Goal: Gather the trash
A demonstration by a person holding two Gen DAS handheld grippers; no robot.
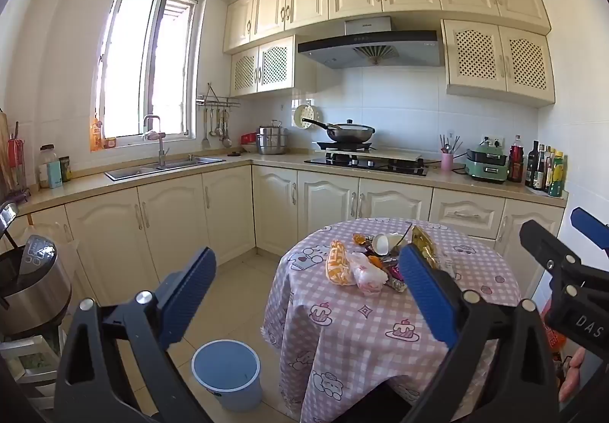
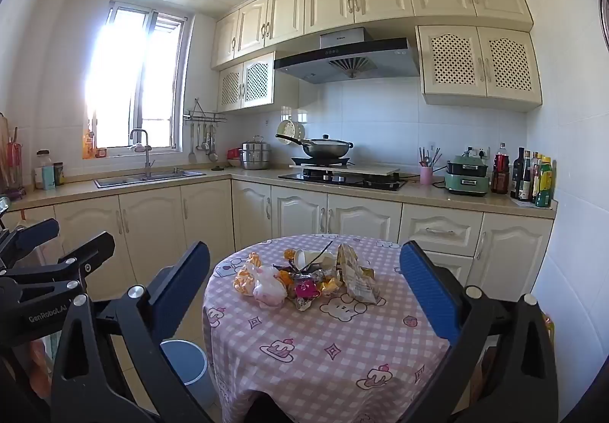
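A pile of trash [image 1: 375, 263] lies on a round table with a pink checked cloth [image 1: 380, 331]: orange and white plastic bags, wrappers, a white paper cup, a gold packet. It also shows in the right wrist view [image 2: 304, 280], on the table [image 2: 323, 347]. A blue bin [image 1: 227, 367] stands on the floor left of the table, partly seen in the right wrist view [image 2: 186, 362]. My left gripper [image 1: 304, 289] is open and empty, short of the table. My right gripper [image 2: 304, 289] is open and empty, above the table's near side. The right gripper also shows at the left wrist view's right edge [image 1: 563, 270].
Cream kitchen cabinets [image 1: 171, 221] run along the back and left, with a sink [image 1: 160, 168], a stove with a wok [image 1: 350, 133] and bottles [image 1: 544, 168] on the counter. A steel cooker [image 1: 30, 286] stands at the left. Tiled floor [image 1: 243, 270] lies between table and cabinets.
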